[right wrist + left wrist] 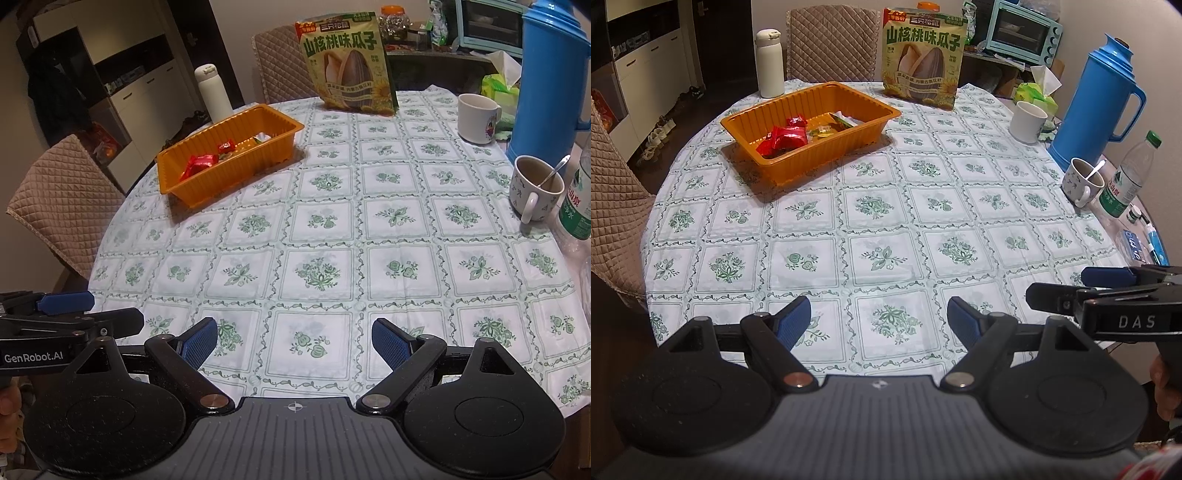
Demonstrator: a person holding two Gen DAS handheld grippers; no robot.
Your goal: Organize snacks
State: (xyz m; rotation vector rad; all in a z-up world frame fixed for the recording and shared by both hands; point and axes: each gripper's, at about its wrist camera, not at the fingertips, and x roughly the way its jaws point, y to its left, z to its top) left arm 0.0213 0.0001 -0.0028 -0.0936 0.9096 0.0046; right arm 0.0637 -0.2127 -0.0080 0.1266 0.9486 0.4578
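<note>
We hold the left gripper [879, 317] and right gripper [293, 341] low over the near edge of the surface [923, 236], jaws wide and empty. The orange tray [812, 129] holds wrapped snacks [786, 138]; the sunflower seed bag [921, 61] stands beyond it. Risk: reaching past the tray may topple the upright bag or the white bottle [769, 62]

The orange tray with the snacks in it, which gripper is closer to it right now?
Left. The orange tray sits far-left on the table; the left gripper hovers nearer that side, the right gripper further right. Both open, empty.
</note>
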